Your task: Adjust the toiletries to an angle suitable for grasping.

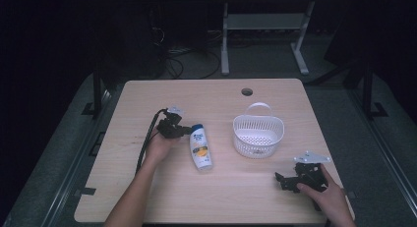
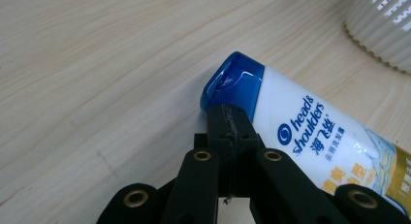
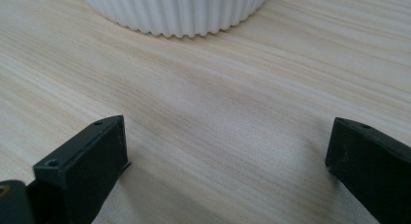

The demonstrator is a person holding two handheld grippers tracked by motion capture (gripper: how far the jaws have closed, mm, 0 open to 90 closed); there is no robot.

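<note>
Left gripper view: jaws pressed together into 1 black tip, nothing clamped between them, tip touching the blue cap (image 2: 232, 81) of the shampoo bottle (image 2: 329, 141).
Left gripper (image 1: 183, 130): at the cap end of the bottle, held in the left hand (image 1: 160, 146) on the side away from the basket (image 1: 258, 134).
Shampoo bottle: lying flat on the table (image 1: 147, 99), cap pointing away from the person, between the left gripper and the basket, near the basket but apart from it.
Bottle handling: smooth glossy plastic, probably slippery; rigid at the cap, walls likely to give a little under a squeeze; weight hard to judge, fill level hidden.
Where to grip: across the white body just below the cap, jaws on the 2 flat faces; rounded cap likely to slide out.
Closed tip: fit for nudging or turning the bottle, not for lifting; opening needed before any pick-up.
Right gripper (image 1: 287, 180): jaws spread wide with bare wood between them, resting low on the near side of the basket, well apart from the bottle.
Basket: white, slotted, handle upright, ribbed wall straight ahead of the right jaws.
</note>
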